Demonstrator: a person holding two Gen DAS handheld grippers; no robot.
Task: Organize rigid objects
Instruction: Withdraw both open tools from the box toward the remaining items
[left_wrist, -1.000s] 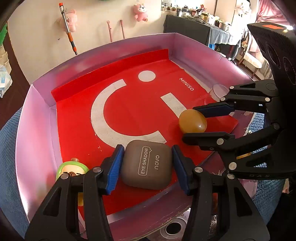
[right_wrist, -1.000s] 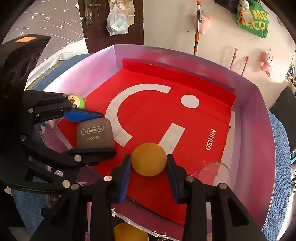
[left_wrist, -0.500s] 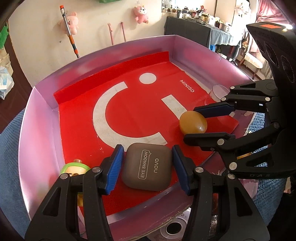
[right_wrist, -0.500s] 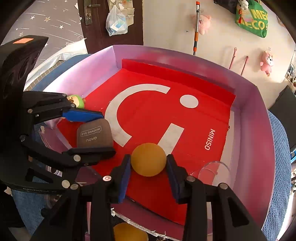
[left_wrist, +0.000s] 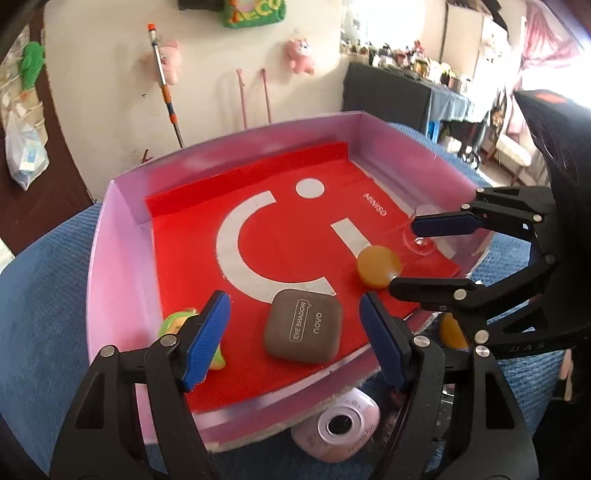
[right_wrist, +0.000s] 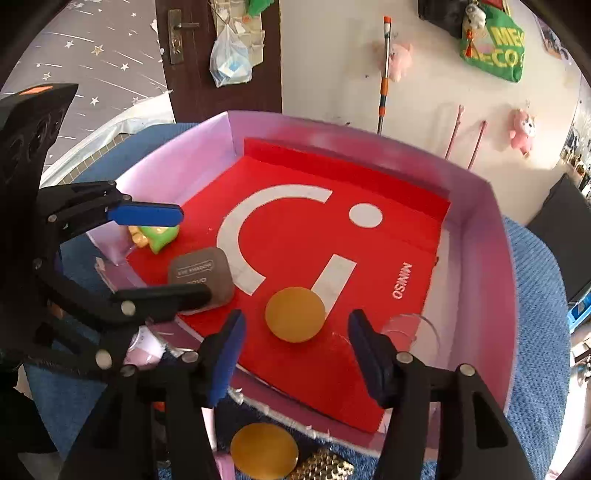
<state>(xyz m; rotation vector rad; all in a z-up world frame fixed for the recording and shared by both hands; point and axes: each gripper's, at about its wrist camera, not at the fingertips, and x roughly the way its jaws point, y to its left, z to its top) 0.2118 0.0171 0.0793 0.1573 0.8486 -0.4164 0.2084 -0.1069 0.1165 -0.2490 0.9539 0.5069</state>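
Observation:
A shallow pink box (left_wrist: 110, 229) with a red liner sits on blue cloth; it also shows in the right wrist view (right_wrist: 476, 229). A brown eye-shadow case (left_wrist: 303, 330) lies on the liner near the front edge. My left gripper (left_wrist: 293, 341) is open, raised above and around it without touching. An amber round disc (right_wrist: 295, 314) lies on the liner to the right. My right gripper (right_wrist: 295, 358) is open just short of it. The case (right_wrist: 201, 275) lies partly behind the left gripper's finger in that view.
A green and yellow toy (left_wrist: 177, 325) lies in the box's near left corner. A clear glass (right_wrist: 410, 328) lies in the right corner. Outside the front wall are a pink round device (left_wrist: 340, 428), a second amber disc (right_wrist: 264, 452) and a gold textured item (right_wrist: 325, 467).
Both grippers have opened, letting go of the eye-shadow case and the amber disc, and have pulled back and up. Both objects now rest on the liner.

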